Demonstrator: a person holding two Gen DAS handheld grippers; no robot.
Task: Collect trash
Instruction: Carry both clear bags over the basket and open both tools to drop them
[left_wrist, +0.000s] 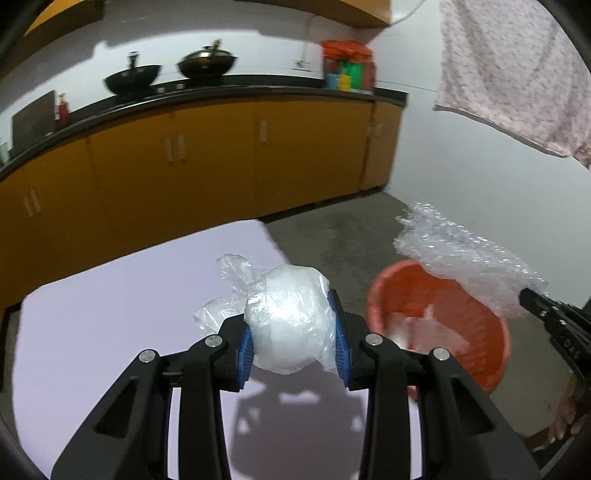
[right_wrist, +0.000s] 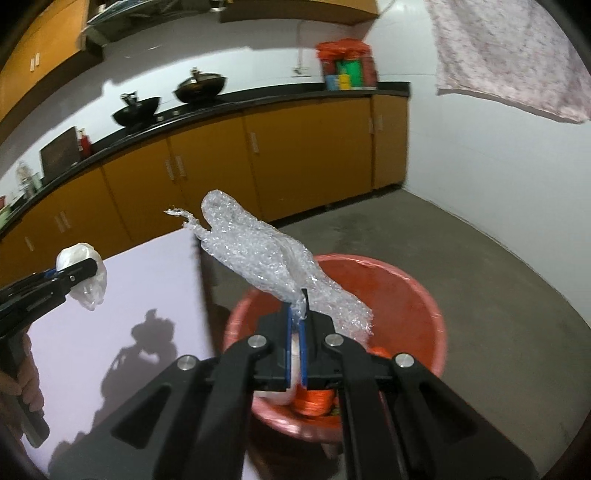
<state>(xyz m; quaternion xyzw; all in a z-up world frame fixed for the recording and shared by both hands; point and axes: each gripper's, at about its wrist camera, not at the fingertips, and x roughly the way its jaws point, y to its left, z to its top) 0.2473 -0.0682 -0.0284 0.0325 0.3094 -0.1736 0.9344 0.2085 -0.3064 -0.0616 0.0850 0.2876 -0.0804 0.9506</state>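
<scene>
My left gripper (left_wrist: 293, 332) is shut on a crumpled clear plastic bag (left_wrist: 291, 310) and holds it above the white table (left_wrist: 110, 332); the bag also shows in the right wrist view (right_wrist: 86, 284). My right gripper (right_wrist: 295, 332) is shut on a piece of bubble wrap (right_wrist: 266, 258) and holds it over the orange-red bucket (right_wrist: 406, 295). In the left wrist view the bubble wrap (left_wrist: 465, 258) hangs above the bucket (left_wrist: 476, 332), which stands on the floor to the right of the table. White and orange scraps lie inside the bucket.
Yellow kitchen cabinets (left_wrist: 221, 155) with a black counter run along the back wall, with two black woks (left_wrist: 207, 62) and a bag of bottles (left_wrist: 347, 66) on top. A patterned cloth (left_wrist: 517, 74) hangs at upper right. Grey concrete floor (right_wrist: 480, 277) lies around the bucket.
</scene>
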